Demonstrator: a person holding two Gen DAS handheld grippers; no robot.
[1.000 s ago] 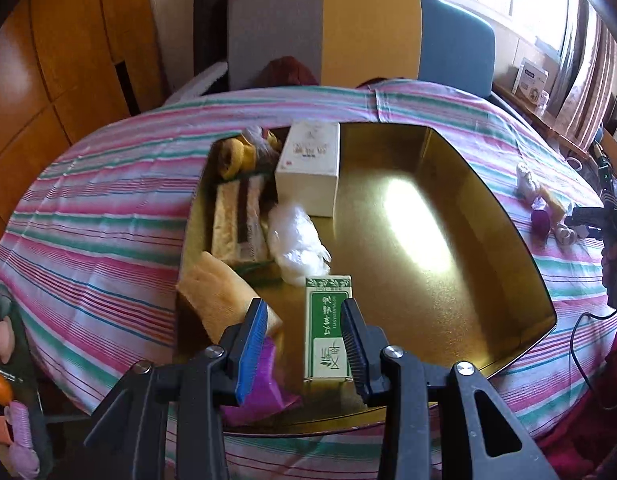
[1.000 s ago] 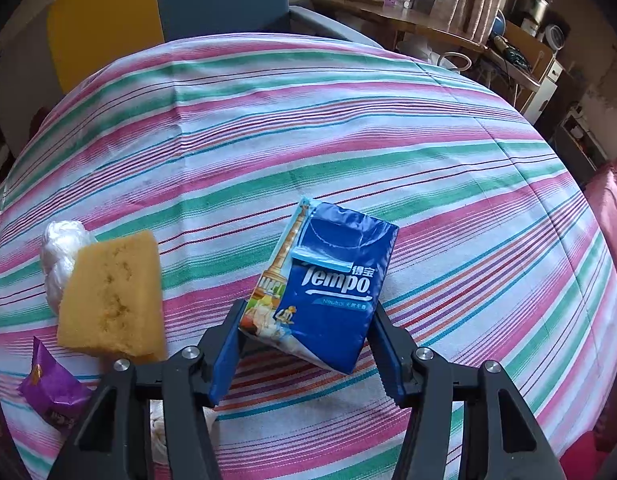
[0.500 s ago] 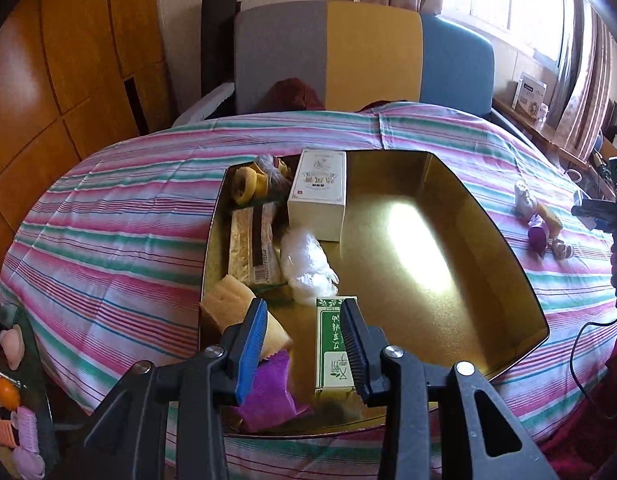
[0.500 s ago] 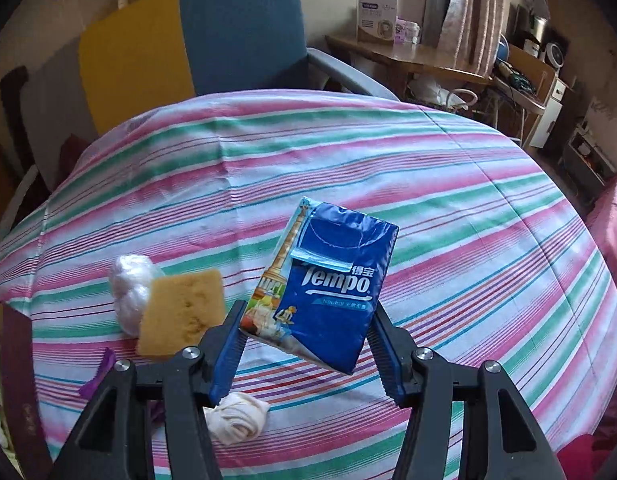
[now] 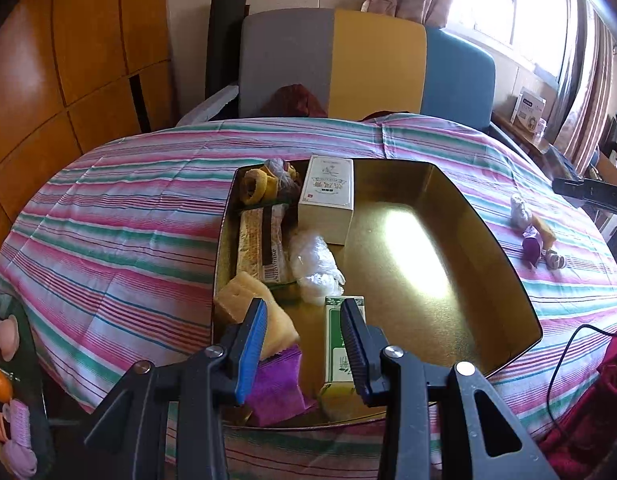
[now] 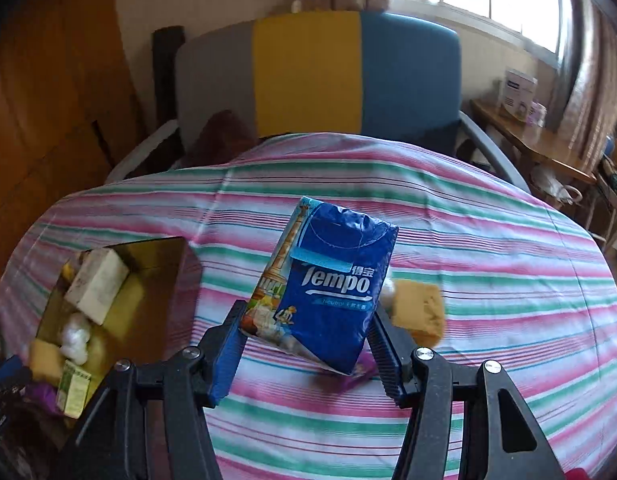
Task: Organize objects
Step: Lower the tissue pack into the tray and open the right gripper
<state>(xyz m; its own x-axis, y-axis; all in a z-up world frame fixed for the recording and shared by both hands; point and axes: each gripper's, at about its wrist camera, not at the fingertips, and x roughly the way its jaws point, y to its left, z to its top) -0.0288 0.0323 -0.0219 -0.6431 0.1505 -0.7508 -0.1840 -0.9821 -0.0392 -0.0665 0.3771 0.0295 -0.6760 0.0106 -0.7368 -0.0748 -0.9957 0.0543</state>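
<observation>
My right gripper (image 6: 304,350) is shut on a blue Tempo tissue pack (image 6: 324,284) and holds it above the striped tablecloth. My left gripper (image 5: 302,338) is open and empty above the near edge of a gold tray (image 5: 504,264). The tray holds a green box (image 5: 342,332), a cream box (image 5: 328,196), a white plastic bag (image 5: 314,264), a yellow sponge (image 5: 244,304), a purple wrapper (image 5: 276,384), a long snack packet (image 5: 260,244) and tape rolls (image 5: 254,188). The tray also shows at the left of the right wrist view (image 6: 156,248).
A yellow sponge (image 6: 420,308), a white bag (image 6: 388,290) and a purple wrapper (image 6: 362,370) lie on the cloth behind the tissue pack. A grey, yellow and blue chair (image 5: 368,64) stands beyond the table. Small items (image 5: 536,236) lie right of the tray.
My right gripper has lifted the tissue pack and swung left, so the tray has come into its view. My left gripper has drawn back from the tray, still open.
</observation>
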